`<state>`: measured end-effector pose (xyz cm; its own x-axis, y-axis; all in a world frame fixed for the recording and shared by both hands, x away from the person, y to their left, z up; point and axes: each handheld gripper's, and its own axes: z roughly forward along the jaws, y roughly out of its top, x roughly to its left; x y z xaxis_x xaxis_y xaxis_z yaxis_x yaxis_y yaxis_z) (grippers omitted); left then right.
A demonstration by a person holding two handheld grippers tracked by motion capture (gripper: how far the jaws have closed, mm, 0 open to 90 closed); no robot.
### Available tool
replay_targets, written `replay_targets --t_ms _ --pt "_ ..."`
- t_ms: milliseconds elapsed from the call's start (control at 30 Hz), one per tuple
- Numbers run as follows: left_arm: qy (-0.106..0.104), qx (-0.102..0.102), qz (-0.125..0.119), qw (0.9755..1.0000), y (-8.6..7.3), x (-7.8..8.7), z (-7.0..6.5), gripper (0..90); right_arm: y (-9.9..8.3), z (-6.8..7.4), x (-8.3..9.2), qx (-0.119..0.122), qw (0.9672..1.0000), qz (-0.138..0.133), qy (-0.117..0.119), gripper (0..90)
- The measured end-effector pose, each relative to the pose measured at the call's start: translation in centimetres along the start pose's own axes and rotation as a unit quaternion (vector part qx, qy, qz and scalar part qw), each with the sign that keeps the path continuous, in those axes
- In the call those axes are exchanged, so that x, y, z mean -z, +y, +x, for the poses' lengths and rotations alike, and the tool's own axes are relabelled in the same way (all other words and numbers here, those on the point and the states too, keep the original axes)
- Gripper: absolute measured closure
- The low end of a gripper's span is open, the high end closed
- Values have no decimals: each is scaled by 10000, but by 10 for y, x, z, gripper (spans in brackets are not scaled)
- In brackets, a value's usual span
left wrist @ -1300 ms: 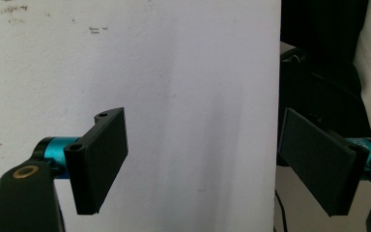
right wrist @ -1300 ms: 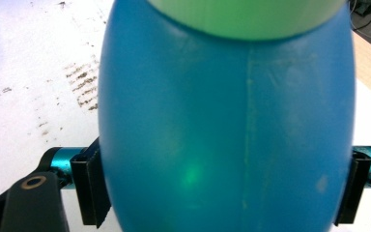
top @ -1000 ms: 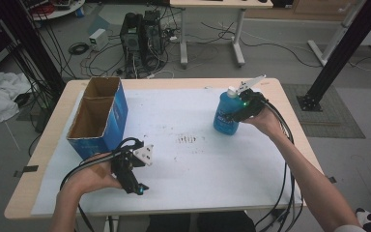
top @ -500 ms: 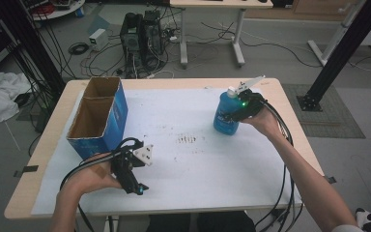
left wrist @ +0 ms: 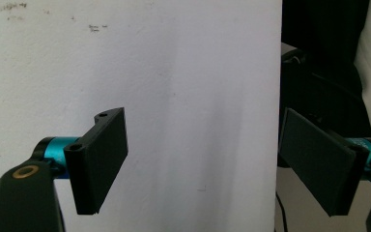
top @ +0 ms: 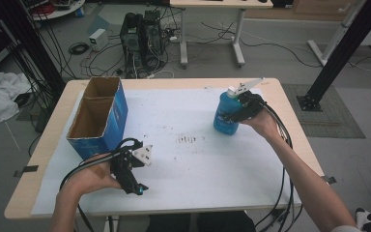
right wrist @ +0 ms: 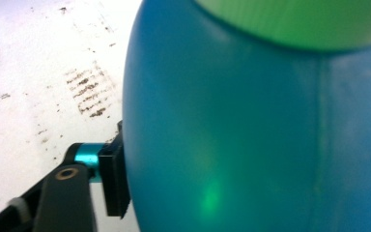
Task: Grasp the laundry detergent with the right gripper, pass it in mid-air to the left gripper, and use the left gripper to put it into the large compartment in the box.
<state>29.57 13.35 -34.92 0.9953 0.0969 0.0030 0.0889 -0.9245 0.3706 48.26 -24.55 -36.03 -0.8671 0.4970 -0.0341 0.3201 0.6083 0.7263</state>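
Lab floor behind had cables and a PC tower (top: 142,36); work surface was a light wood table (top: 290,116) covered by a white sheet (top: 193,164) with dark smudges mid-sheet. Right gripper (top: 239,110): jaws had just been closing, blue bottle (top: 224,116) between them; in the right gripper view the one visible pad (right wrist: 113,181) sat flush against the bottle wall (right wrist: 251,145), other pad hidden behind it, so reads as clamped on the bottle. Bottle stood upright on the far right part of the sheet, green cap at top. Right hand (top: 263,121) came at it from the right. Left gripper (top: 130,181): jaws spread wide, nothing between, pads (left wrist: 101,159) over bare sheet at the near edge. Left hand (top: 94,176) held it near left, just this side of the open blue cardboard box (top: 99,118), which stood on the left of the table, well apart from the bottle.
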Motion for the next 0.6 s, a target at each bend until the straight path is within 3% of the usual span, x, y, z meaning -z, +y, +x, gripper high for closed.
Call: replay_targets --t_ms 533,600 --pt "-15 43 -25 10000 -1 -1 0 178 -5 -2 -3 -53 10000 46 6 337" --pt "-15 64 -35 10000 -1 -1 0 178 -5 1 -2 -209 9997 123 -15 344"
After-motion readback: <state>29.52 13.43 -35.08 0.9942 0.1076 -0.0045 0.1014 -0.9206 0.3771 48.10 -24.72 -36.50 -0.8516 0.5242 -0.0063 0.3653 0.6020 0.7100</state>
